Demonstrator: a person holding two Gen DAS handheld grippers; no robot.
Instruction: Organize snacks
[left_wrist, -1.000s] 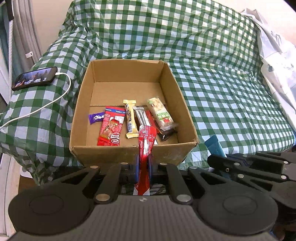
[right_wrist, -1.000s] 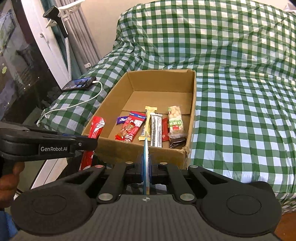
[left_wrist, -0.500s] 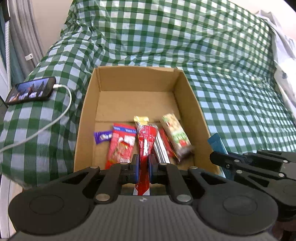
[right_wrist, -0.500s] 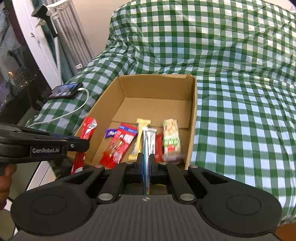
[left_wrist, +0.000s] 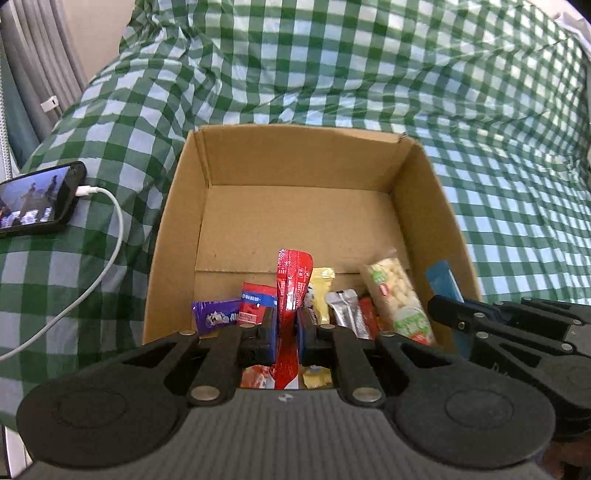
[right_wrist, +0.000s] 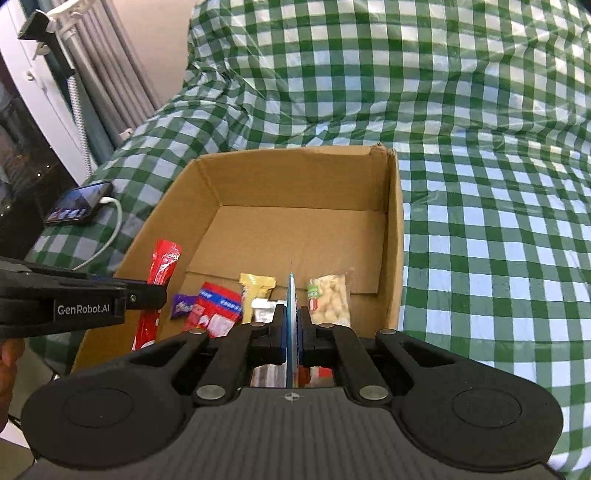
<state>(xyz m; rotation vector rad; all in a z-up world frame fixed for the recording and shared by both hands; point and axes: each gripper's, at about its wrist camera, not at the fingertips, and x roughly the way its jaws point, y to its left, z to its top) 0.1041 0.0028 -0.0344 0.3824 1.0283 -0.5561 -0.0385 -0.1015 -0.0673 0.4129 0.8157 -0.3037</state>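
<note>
An open cardboard box (left_wrist: 177, 236) (right_wrist: 393, 236) sits on a green checked cloth. Several snacks lie along its near side: a purple packet (left_wrist: 214, 319), a red packet (right_wrist: 218, 310), a yellow bar (right_wrist: 256, 286), a silver bar (left_wrist: 347, 314) and a peanut bar (left_wrist: 399, 295) (right_wrist: 330, 299). My left gripper (left_wrist: 287, 326) is shut on a red snack stick (left_wrist: 293, 284) (right_wrist: 162, 269), held over the box's near edge. My right gripper (right_wrist: 291, 330) is shut on a thin blue packet (right_wrist: 291, 317) (left_wrist: 443, 282), seen edge-on, above the box's near right side.
A phone (left_wrist: 35, 201) (right_wrist: 79, 208) with a lit screen lies on the cloth left of the box, with a white cable (left_wrist: 107, 236) plugged in. Curtains (right_wrist: 107, 74) and a window are at the far left. The checked cloth (right_wrist: 498, 221) spreads to the right.
Both grippers have moved forward and closer to the box, each still holding its snack. The box now fills more of both views.
</note>
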